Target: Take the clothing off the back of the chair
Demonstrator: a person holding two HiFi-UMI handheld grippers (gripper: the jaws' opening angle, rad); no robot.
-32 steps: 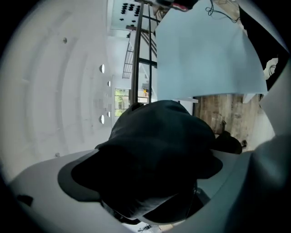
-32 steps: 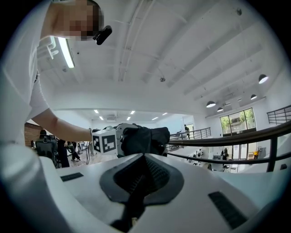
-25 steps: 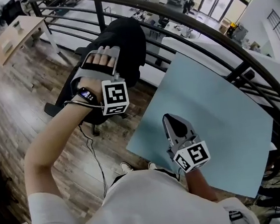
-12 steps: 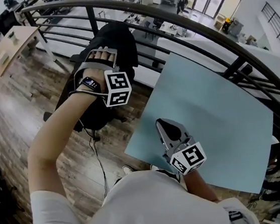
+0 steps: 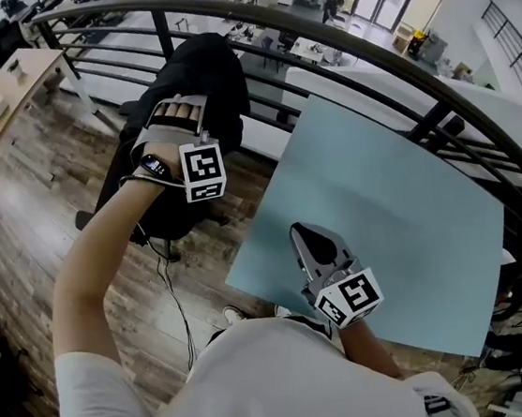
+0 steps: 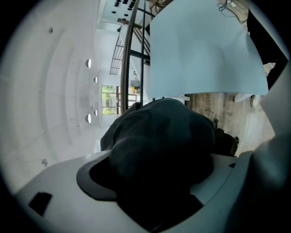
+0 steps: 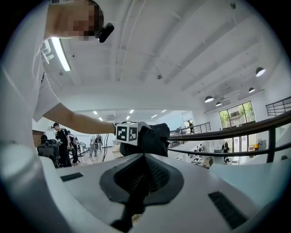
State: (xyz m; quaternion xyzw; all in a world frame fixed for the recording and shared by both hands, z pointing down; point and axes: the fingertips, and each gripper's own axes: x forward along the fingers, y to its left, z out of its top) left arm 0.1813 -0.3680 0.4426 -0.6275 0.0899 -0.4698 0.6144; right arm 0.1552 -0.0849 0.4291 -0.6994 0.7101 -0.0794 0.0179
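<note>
L hand-held gripper (image 6: 157, 186) jaws just closing, pinching black clothing (image 5: 212, 65) on chair (image 5: 173, 218).

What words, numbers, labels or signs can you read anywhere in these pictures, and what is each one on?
No readable text anywhere.
On the left marker cube: a black-and-white square pattern, no letters.
On the right marker cube: a pattern only, likewise.
On the wristwatch: the screen is too small to read.
On the dark clothing: no print visible.
Posters far back in the hall: too small and blurred to read.
</note>
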